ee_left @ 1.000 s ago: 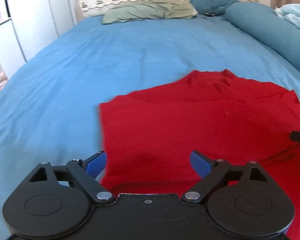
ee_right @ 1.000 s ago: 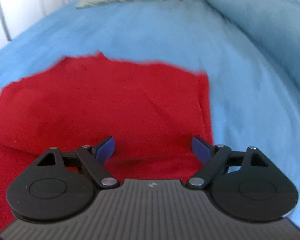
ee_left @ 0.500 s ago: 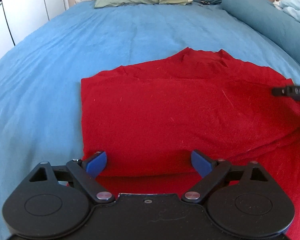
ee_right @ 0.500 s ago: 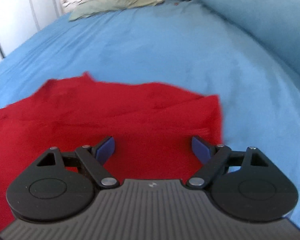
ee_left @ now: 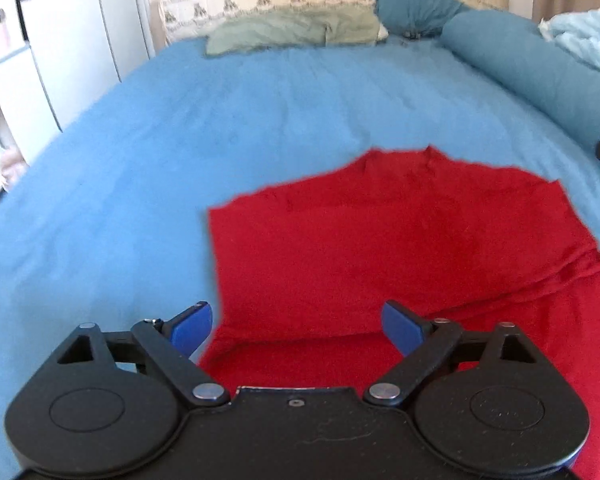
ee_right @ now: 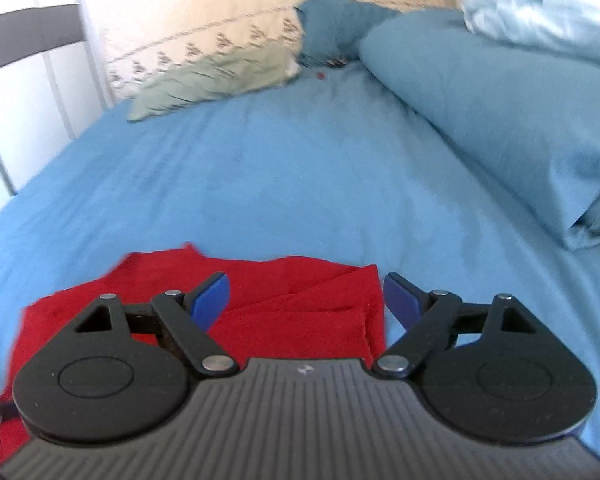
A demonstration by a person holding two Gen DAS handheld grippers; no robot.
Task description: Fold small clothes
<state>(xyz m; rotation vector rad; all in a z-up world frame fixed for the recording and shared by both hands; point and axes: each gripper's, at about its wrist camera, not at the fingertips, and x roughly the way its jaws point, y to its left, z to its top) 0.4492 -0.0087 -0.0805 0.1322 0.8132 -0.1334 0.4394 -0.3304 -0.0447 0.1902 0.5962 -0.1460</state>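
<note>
A blue bed (ee_left: 148,152) fills both views, with a green pillow (ee_left: 284,32) at its far end and a long teal bolster (ee_right: 500,108) along the right side. A red garment (ee_left: 400,248) lies flat on the sheet near the cameras, folded over itself, with a fold edge running across its near part.

The left gripper (ee_left: 296,324) hangs just above the garment's near left corner with its 2 blue fingers spread wide and nothing between them; the left finger (ee_left: 190,326) sits over bare sheet and the right one over red cloth.

The right gripper (ee_right: 306,300) is equally wide open and empty, above the garment's (ee_right: 300,300) right edge, where layered folds show between the fingers. Its right finger (ee_right: 402,300) is over the sheet just beside that edge.
</note>
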